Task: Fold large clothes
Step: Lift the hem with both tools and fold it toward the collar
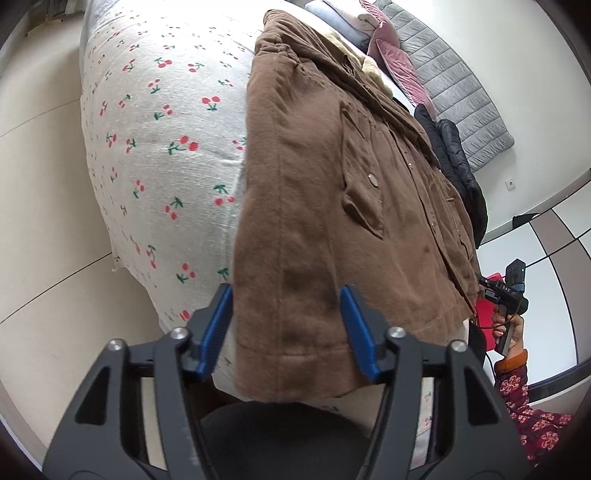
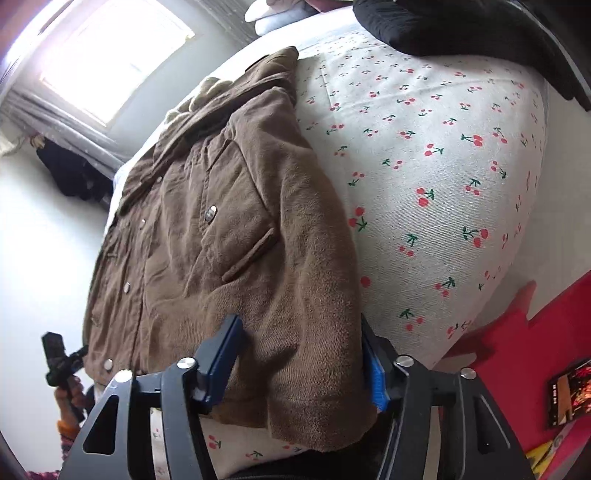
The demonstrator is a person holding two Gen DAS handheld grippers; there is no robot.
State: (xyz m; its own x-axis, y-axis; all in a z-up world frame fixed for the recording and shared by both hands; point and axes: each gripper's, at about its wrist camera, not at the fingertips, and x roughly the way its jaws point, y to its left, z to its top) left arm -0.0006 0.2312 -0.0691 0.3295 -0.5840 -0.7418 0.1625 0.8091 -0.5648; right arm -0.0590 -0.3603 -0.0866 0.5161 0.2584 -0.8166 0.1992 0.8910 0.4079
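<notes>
A brown corduroy jacket [image 1: 332, 166] lies front up on a bed with a cherry-print sheet [image 1: 155, 147], its sleeves laid along its sides. In the left wrist view my left gripper [image 1: 286, 317] straddles one sleeve near the cuff. The fabric fills the gap between the blue pads [image 1: 218, 325] but shows no pinch. In the right wrist view the same jacket [image 2: 203, 221] has its other sleeve cuff between the fingers of my right gripper [image 2: 301, 350]. That cuff bulges against the right pad [image 2: 375, 384]. Both cuffs hang at the bed's near edge.
A black puffer jacket [image 1: 458, 158] lies beside the brown one on the sheet [image 2: 443, 166]. Pink cushions [image 1: 399, 62], folded clothes [image 1: 332, 14] and a grey quilted mat [image 1: 461, 85] lie farther back. A person's hand [image 1: 511, 332] holds the other tool. A red mat [image 2: 517, 350] bears a phone [image 2: 569, 395].
</notes>
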